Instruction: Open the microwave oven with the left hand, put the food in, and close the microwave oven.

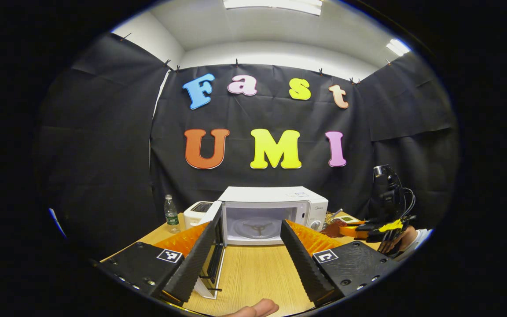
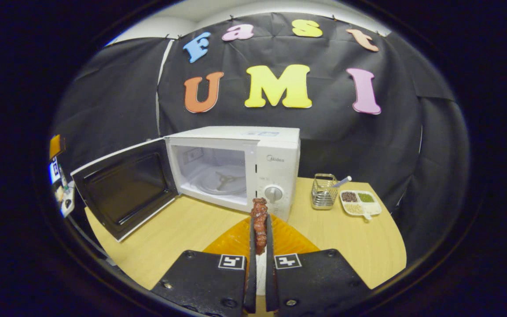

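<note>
The light wooden worktop (image 2: 178, 233) carries the white box-shaped microwave oven (image 2: 253, 165). Its dark-windowed door (image 2: 126, 187) is swung fully open to the left, exposing the empty white cavity with a glass turntable (image 2: 220, 180).

The left hand-held gripper (image 1: 247, 246) is spread wide and grips nothing; the door edge (image 1: 211, 246) lies just beside its left finger.

The right hand-held gripper (image 2: 259, 246) is nearly closed, both fingers pressing on the reddish-brown piece of food (image 2: 260, 222), held in front of the control panel.

The right gripper view adds a wire basket (image 2: 324, 191) and a white divided dish (image 2: 361, 202). The left gripper view adds a white toaster (image 1: 197, 211) and a clear plastic bottle (image 1: 172, 214).
</note>
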A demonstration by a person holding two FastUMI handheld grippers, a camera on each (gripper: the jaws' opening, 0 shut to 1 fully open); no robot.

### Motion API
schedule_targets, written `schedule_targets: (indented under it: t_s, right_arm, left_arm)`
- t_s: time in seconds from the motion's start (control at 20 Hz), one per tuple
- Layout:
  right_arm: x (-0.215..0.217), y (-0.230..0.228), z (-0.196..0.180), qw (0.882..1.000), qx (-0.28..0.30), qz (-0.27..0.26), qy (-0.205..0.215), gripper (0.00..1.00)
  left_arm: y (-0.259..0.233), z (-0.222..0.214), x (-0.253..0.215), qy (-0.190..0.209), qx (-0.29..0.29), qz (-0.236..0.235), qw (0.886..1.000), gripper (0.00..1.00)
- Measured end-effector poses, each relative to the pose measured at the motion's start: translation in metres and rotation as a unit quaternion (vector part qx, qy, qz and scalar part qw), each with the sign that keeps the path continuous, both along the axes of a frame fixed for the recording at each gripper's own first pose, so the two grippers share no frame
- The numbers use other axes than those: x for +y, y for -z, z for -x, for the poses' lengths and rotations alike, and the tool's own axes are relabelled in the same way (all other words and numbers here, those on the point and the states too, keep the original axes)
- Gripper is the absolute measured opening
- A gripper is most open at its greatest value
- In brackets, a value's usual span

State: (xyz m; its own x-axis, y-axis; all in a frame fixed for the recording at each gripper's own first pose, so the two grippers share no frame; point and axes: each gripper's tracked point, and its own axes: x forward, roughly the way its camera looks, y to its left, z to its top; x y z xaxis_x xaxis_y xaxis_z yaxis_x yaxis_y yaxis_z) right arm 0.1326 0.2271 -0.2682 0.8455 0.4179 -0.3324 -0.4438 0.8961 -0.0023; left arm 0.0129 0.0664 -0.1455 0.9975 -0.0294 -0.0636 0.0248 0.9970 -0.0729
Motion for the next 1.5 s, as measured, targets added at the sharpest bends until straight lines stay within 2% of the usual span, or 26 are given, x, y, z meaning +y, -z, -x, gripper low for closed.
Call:
schedule_targets:
  t_s: [0.2,0.4,0.6,0.85,0.95,1.1,1.3,1.5]
  right_arm:
    - [0.048,0.007,-0.002,0.999,-0.027,0.022,0.009,0.11]
    - [0.1,0.008,-0.009,0.998,-0.047,0.018,0.023,0.12]
    - [0.154,0.011,-0.035,0.998,-0.053,0.004,0.039,0.12]
    - [0.202,0.012,-0.078,0.995,-0.059,-0.031,0.069,0.12]
    - [0.22,0.011,-0.094,0.995,-0.061,-0.049,0.069,0.12]
    - [0.236,0.01,-0.12,0.992,-0.062,-0.069,0.086,0.12]
    - [0.25,0.017,-0.152,0.989,-0.049,-0.09,0.106,0.11]
    - [0.259,0.024,-0.172,0.981,-0.015,-0.151,0.118,0.12]
  left_arm:
    - [0.011,-0.001,0.01,0.0,0.013,0.003,1.0,0.92]
    - [0.018,-0.001,0.019,0.005,0.016,0.004,1.0,0.92]
    - [0.024,-0.001,0.032,0.002,0.02,0.008,1.0,0.92]
    - [0.029,-0.005,0.045,-0.006,0.02,0.014,1.0,0.92]
    - [0.031,-0.006,0.042,-0.005,0.023,0.012,1.0,0.92]
    - [0.029,-0.003,0.046,-0.004,0.013,-0.01,1.0,0.92]
    - [0.032,0.002,0.044,0.002,0.013,0.0,1.0,0.92]
    - [0.04,0.001,0.05,0.005,0.018,0.0,1.0,0.92]
